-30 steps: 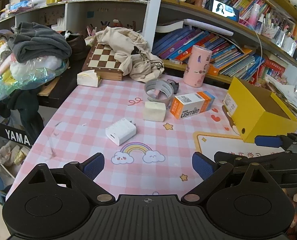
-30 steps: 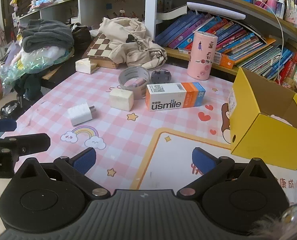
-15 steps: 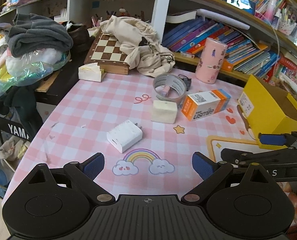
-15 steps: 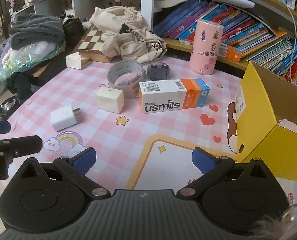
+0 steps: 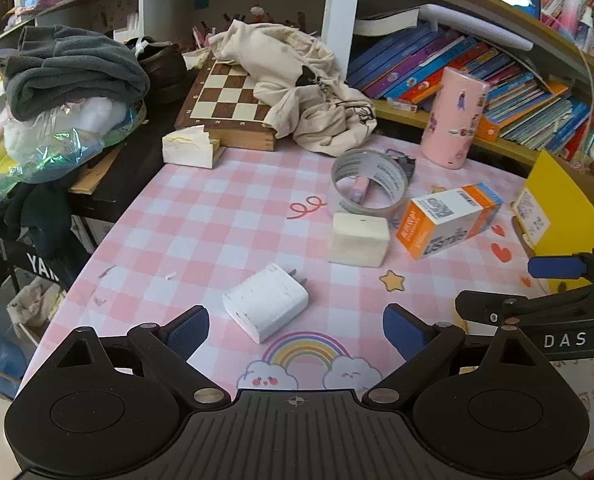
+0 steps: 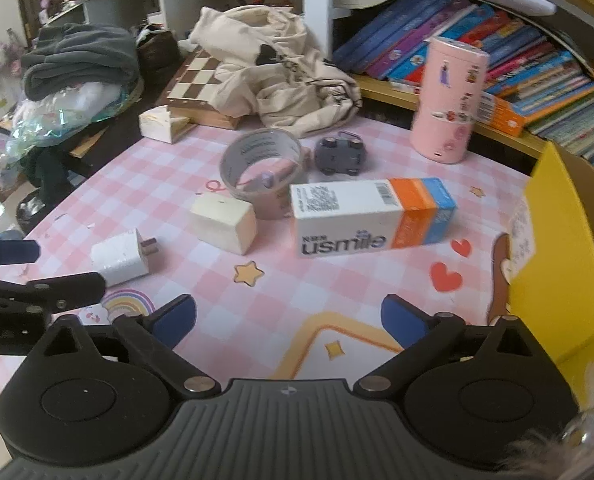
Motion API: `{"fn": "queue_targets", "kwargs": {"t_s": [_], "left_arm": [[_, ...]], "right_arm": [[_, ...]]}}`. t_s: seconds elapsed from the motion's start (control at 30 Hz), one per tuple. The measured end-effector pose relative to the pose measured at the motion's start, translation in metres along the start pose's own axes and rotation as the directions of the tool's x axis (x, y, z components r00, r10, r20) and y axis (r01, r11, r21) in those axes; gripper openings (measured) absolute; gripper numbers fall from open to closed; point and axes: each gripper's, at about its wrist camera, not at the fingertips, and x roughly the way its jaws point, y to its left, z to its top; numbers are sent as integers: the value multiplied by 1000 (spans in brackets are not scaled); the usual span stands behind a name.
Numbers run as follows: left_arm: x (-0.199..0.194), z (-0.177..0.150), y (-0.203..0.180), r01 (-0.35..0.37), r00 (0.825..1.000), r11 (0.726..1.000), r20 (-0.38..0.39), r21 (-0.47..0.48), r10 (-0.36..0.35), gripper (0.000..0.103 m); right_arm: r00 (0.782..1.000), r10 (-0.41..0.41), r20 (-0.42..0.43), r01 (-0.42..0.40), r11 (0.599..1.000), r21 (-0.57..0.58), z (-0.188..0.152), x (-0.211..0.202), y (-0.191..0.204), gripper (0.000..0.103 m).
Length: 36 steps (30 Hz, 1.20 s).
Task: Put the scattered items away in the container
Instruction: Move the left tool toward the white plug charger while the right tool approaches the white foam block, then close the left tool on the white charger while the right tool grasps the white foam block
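Observation:
A white charger plug (image 5: 265,301) (image 6: 121,257) lies on the pink checked tablecloth just ahead of my open, empty left gripper (image 5: 295,330). Beyond it lie a cream block (image 5: 359,239) (image 6: 224,223), a tape roll (image 5: 369,182) (image 6: 261,168), a white and orange usmile box (image 5: 449,219) (image 6: 371,217) and a small dark toy (image 6: 339,155). The yellow cardboard box (image 5: 565,216) (image 6: 553,248) stands open at the right. My right gripper (image 6: 289,318) is open and empty, a little short of the usmile box.
A pink cylinder (image 5: 455,118) (image 6: 449,100) stands at the back. A chessboard (image 5: 229,100), a beige cloth heap (image 5: 297,80) and a small cream box (image 5: 191,146) sit at the table's far edge. Bookshelves rise behind. Clothes pile up at the left, off the table.
Both grippers have moved forward over the table. The charger plug now lies close before the left gripper and the usmile box nearer the right one. Nothing was taken hold of.

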Motion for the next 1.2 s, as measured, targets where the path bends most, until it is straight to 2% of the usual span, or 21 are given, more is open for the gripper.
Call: {"fn": "queue_targets", "kwargs": {"t_s": [0.07, 0.13, 0.23, 0.47, 0.6, 0.9, 1.07, 1.2], "left_arm": [[6, 2, 1, -18, 1000, 1000, -2, 2, 18, 94], [13, 3, 3, -36, 999, 999, -4, 2, 36, 92], [22, 4, 7, -48, 999, 999, -15, 1, 48, 88], [40, 8, 11, -60, 998, 998, -24, 21, 60, 87], [50, 8, 12, -57, 998, 998, -36, 32, 58, 82], [69, 10, 14, -62, 996, 997, -57, 52, 64, 81], [75, 10, 15, -37, 996, 998, -75, 49, 41, 67], [76, 9, 14, -24, 996, 998, -79, 53, 28, 65]], "right_arm": [[1000, 27, -5, -27, 999, -17, 4, 6, 1, 83], [999, 48, -16, -48, 998, -31, 8, 12, 2, 75], [997, 76, -31, -78, 996, -40, 14, 23, 3, 71], [991, 125, -44, -128, 989, -72, 29, 46, 9, 71], [987, 149, -54, -152, 985, -77, 38, 59, 12, 70], [982, 172, -81, -178, 981, -76, 49, 87, 15, 70], [979, 181, -91, -188, 979, -73, 54, 99, 18, 70], [978, 184, -99, -191, 979, -66, 56, 107, 19, 70]]}}
